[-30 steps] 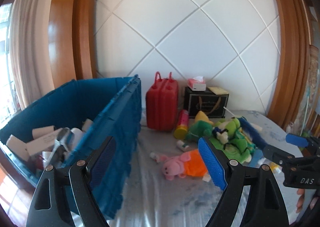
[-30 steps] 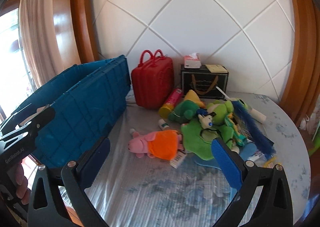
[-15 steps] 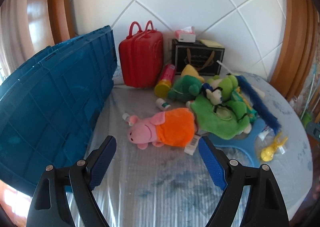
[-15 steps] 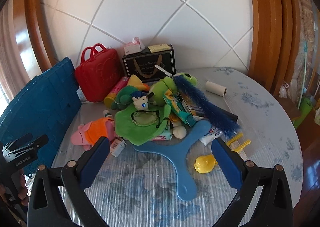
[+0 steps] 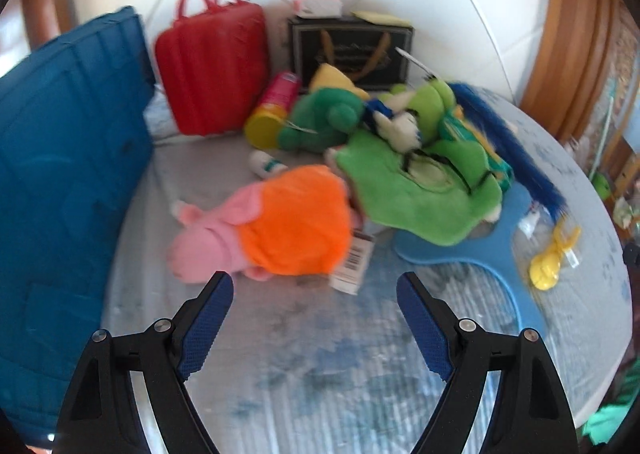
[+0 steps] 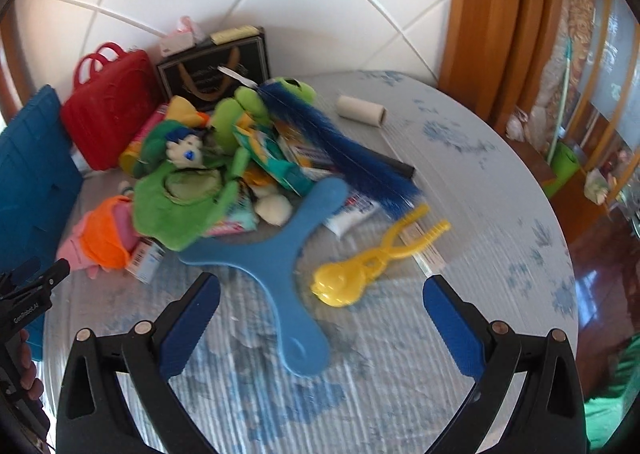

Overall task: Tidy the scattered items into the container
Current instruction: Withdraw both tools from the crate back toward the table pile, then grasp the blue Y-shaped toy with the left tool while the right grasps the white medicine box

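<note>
A blue crate (image 5: pixel 60 182) stands at the table's left; it also shows in the right wrist view (image 6: pixel 28 174). A pink pig plush in an orange dress (image 5: pixel 276 226) lies just ahead of my open, empty left gripper (image 5: pixel 316 294). A pile of green plush toys (image 5: pixel 408 174) lies behind it. My right gripper (image 6: pixel 320 306) is open and empty, above a blue three-armed boomerang (image 6: pixel 288 254) and a yellow clamp toy (image 6: pixel 360 270). A blue brush (image 6: pixel 344 146) and a toothpaste tube (image 6: pixel 352 214) lie in the pile.
A red toy suitcase (image 5: pixel 216 66) and a black box (image 5: pixel 352 50) with a tissue pack stand at the back wall. A pink and yellow can (image 5: pixel 272 110) lies beside them. A white roll (image 6: pixel 360 110) lies apart at the back right. The round table's edge (image 6: pixel 560 238) curves right.
My left gripper has come lower and closer to the pig plush. My right gripper has swung right and down toward the boomerang and yellow clamp toy. Both stay open.
</note>
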The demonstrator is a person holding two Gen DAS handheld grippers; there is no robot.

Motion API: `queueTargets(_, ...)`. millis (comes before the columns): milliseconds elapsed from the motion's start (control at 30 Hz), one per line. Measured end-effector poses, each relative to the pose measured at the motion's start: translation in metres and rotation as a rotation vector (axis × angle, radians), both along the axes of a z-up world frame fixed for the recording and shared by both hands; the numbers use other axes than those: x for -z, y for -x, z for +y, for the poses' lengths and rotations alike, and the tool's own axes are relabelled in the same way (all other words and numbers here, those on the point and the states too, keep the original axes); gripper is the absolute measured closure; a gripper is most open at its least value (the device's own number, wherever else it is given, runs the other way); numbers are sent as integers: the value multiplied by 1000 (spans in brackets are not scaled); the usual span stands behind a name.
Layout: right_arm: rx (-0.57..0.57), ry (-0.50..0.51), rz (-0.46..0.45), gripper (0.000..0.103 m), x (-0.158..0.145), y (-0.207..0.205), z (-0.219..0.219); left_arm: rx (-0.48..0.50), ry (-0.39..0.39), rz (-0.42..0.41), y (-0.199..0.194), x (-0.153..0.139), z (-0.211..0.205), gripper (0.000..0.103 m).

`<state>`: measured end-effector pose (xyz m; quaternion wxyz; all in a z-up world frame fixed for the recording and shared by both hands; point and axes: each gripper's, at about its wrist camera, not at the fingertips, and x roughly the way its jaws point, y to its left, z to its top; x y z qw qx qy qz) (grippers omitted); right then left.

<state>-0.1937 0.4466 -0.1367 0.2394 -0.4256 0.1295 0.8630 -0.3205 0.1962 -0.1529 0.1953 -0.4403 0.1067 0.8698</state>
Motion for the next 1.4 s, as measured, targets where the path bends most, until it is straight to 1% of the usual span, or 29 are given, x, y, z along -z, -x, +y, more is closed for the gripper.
queueTargets(67,33,12,-35,0,10,-9,16,36,24,-25,-5,11,25,18)
queueTargets(167,68,29,-57,0,20,-16,40,62,41,-44,-14,22,61,18)
queueTargets(300,49,51,-82,0,35,-19,79,69,61,-72,-32,36,120,18)
queueTargets(467,-39,91,-107,0,53,-21,138,7,85,-112,-47,57,177,18)
queueTargets(533,-76,103,-120,0,60,-22,152,-31,96,-130,-49,67,191,18)
queueTargets(600,-112,116,-158,0,70,-22,167,-74,94,-159,-49,79,204,19)
queueTargets(700,-157,127,-191,0,81,-21,179,-121,97,-173,-45,93,213,20)
queueTargets(767,-176,139,-199,0,88,-21,184,-143,79,-202,-42,102,217,21)
queueTargets(833,-191,150,-207,0,95,-21,187,-145,60,-214,-41,107,220,21)
queueTargets(900,-212,159,-209,0,100,-19,187,-140,50,-206,-42,110,225,21)
queueTargets(967,-227,162,-207,0,104,-16,187,-141,64,-211,-42,117,231,20)
queueTargets(1033,-236,170,-199,0,106,-13,184,-143,58,-201,-42,119,231,23)
queueTargets(1067,-244,178,-190,0,107,-10,182,-133,54,-199,-43,118,231,31)
queueTargets(1100,-252,185,-184,0,108,-7,179,-127,55,-194,-45,117,229,48)
queueTargets(1133,-261,193,-181,0,108,-4,176,-118,64,-189,-47,116,228,55)
queueTargets(1167,-273,207,-181,0,111,0,169,-107,79,-189,-50,116,224,59)
queueTargets(1267,-298,238,-168,0,114,12,152,-108,125,-174,-57,116,207,61)
queueTargets(1300,-306,241,-161,3,114,16,145,-112,136,-170,-59,117,202,62)
queueTargets(1333,-314,242,-153,7,113,18,140,-116,141,-173,-60,117,195,62)
queueTargets(1367,-326,238,-144,20,111,23,133,-118,144,-178,-61,118,188,62)
queueTargets(1400,-332,231,-143,24,111,26,128,-115,146,-180,-62,119,183,62)
